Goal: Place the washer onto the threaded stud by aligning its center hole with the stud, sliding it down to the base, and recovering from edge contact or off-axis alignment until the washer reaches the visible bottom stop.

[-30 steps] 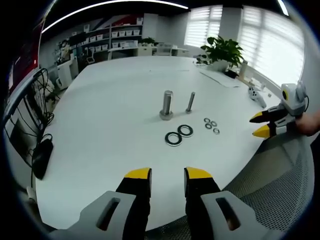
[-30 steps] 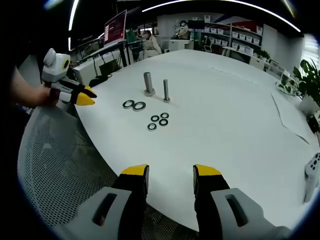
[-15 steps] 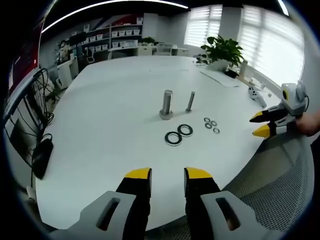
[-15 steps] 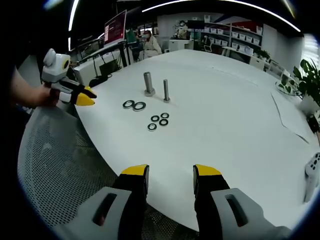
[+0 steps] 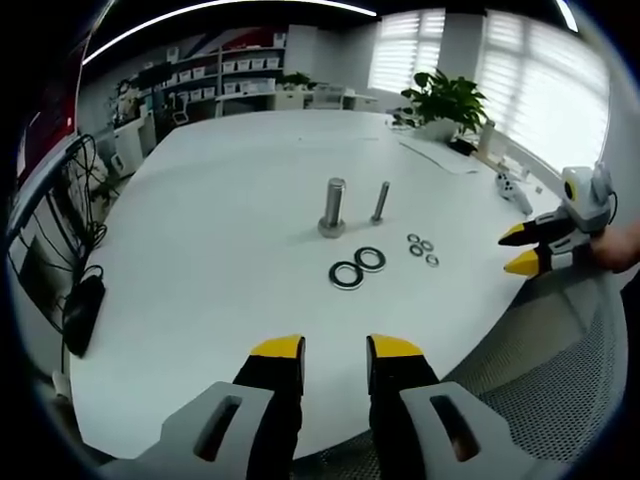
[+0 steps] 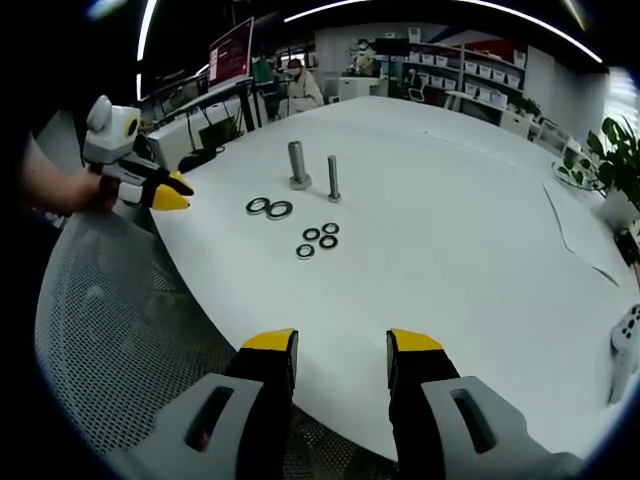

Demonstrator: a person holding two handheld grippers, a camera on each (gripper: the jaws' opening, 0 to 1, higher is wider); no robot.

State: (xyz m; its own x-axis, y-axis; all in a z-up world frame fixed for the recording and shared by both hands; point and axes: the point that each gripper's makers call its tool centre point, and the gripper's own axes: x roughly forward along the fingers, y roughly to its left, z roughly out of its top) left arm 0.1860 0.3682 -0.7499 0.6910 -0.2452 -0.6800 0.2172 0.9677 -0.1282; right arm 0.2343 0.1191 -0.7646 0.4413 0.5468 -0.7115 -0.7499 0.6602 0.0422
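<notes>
On the white round table (image 5: 220, 200) stand a thick stud (image 5: 333, 207) and a thin stud (image 5: 380, 202), both upright. In front of them lie two large washers (image 5: 358, 268) touching each other, and three small washers (image 5: 421, 248) to their right. My left gripper (image 5: 335, 350) is open over the near table edge, well short of the washers. In the right gripper view the thick stud (image 6: 298, 166), thin stud (image 6: 333, 178), large washers (image 6: 268, 208) and small washers (image 6: 318, 241) lie far ahead. My right gripper (image 6: 340, 345) is open and holds nothing.
A mesh chair (image 6: 130, 320) sits against the table edge. A potted plant (image 5: 445, 100), a sheet of paper (image 5: 440, 158) and a white controller (image 5: 512, 190) are at the far right. Cables and a black pouch (image 5: 82, 310) lie beside the table's left. Shelves line the back wall.
</notes>
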